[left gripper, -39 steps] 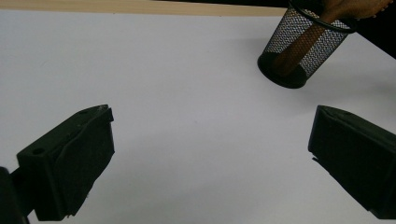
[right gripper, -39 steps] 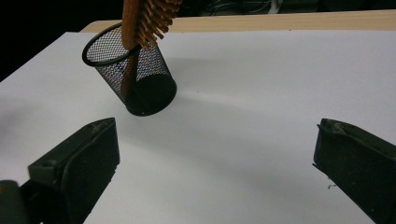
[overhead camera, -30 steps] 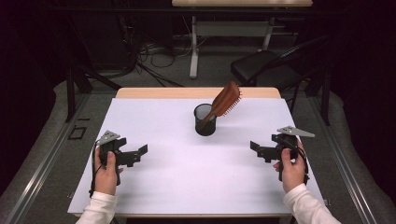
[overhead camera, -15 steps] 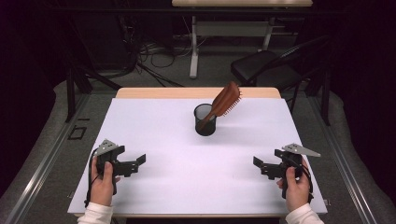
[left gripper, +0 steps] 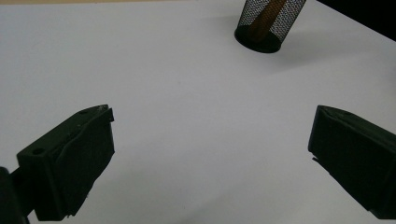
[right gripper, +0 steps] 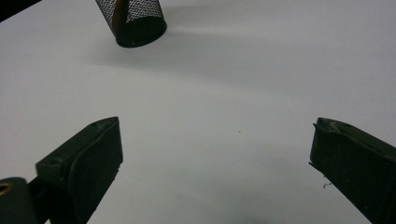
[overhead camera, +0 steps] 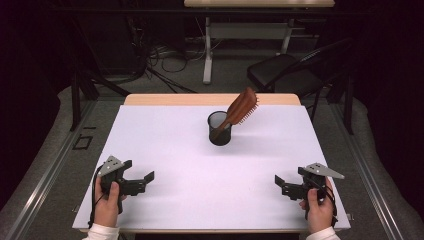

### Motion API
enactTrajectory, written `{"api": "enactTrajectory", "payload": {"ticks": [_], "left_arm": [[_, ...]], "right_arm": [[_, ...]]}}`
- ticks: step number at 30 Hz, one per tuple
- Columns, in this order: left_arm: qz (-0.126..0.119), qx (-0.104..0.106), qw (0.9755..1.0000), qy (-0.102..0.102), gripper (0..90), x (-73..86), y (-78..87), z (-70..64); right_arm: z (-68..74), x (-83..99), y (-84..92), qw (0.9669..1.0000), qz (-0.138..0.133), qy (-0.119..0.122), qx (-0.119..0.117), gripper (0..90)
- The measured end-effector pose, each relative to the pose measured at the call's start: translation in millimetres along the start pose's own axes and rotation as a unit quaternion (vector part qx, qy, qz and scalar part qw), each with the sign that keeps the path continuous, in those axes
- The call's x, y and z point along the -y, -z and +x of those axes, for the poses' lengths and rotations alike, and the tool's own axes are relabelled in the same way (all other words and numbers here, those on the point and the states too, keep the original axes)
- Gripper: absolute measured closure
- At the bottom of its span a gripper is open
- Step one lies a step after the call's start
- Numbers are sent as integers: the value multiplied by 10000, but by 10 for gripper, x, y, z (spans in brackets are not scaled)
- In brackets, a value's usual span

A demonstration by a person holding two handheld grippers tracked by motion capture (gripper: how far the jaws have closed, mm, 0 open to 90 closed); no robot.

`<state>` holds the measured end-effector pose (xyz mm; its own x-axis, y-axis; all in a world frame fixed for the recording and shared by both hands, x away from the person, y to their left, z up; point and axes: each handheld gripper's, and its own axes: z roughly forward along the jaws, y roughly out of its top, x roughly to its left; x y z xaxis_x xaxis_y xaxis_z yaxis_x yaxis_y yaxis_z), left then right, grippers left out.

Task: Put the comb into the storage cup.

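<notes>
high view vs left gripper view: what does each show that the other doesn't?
High view alone: the brush head leaning out over the cup's rim to the right, both hands, the right gripper, the chair and desk legs beyond the table. Left gripper view alone: the cup's mesh and flat base close up, and its own open fingers from behind. Both: the cup, the brush handle inside it, the white table.

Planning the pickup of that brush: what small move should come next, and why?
Probably carry the right gripper forward toward the hairbrush. Both it and the left gripper sit open near the table's near edge, far from the mesh cup, and the brush leans toward the right.
</notes>
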<state>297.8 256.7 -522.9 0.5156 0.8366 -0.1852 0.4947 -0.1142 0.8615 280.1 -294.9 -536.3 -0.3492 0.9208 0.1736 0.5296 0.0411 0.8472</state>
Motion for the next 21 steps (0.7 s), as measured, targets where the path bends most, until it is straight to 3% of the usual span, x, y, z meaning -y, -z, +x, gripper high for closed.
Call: {"api": "enactTrajectory", "payload": {"ticks": [9, 21], "left_arm": [[-128, 12, 9999, 11, 3, 38, 8, 47], [-85, 13, 10000, 30, 3, 94, -46, 75]], "right_arm": [[-31, 78, -38, 10000, 13, -38, 13, 17], [-116, 115, -43, 9999, 47, -83, 96, 17]]}}
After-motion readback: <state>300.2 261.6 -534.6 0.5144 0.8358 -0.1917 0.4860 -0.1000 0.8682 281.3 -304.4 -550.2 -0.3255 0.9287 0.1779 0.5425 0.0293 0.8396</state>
